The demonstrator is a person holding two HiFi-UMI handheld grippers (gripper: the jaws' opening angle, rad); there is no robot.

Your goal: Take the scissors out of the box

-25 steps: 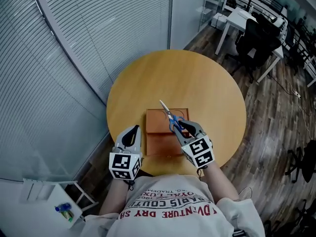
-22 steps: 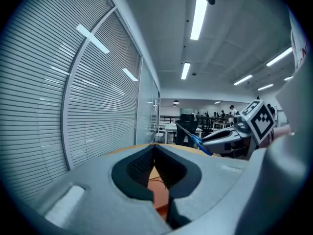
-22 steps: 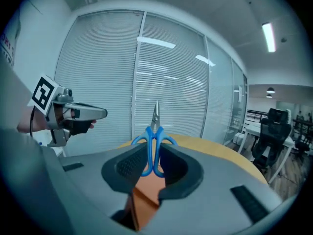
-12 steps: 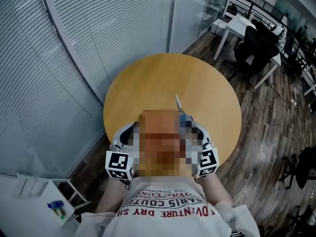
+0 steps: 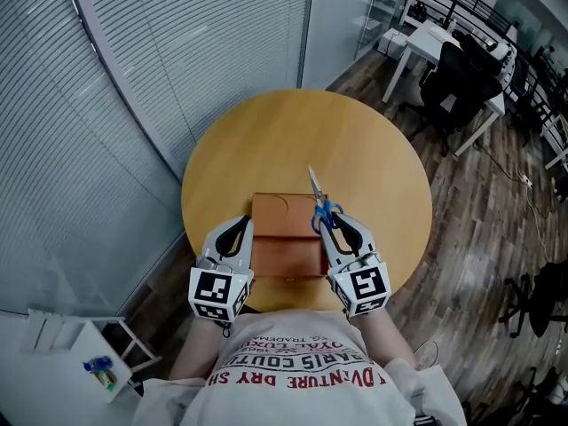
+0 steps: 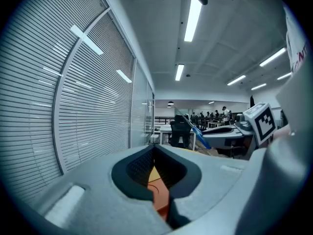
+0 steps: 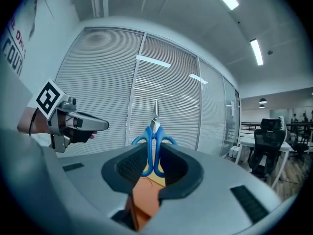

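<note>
- My left claw (image 5: pixel 238 229) is clenched on nothing. It hangs over the near left edge of the box.
- My right claw (image 5: pixel 340 223) is clamped on the handles of the blue-handled steel scissors (image 5: pixel 321 211), out of the box.
- The scissor blades point away from me, past the claw tips, over the right edge of the box.
- The flat orange-brown rectangular box (image 5: pixel 280 220) lies between the two claws, on the near part of the bench.
- The round light wooden bench (image 5: pixel 302 140) carries the box.

white shirt (image 5: pixel 302 396) with red upside-down print, "DVENTURE DRY SH", "PARIS COUTU", partly cut off
</note>
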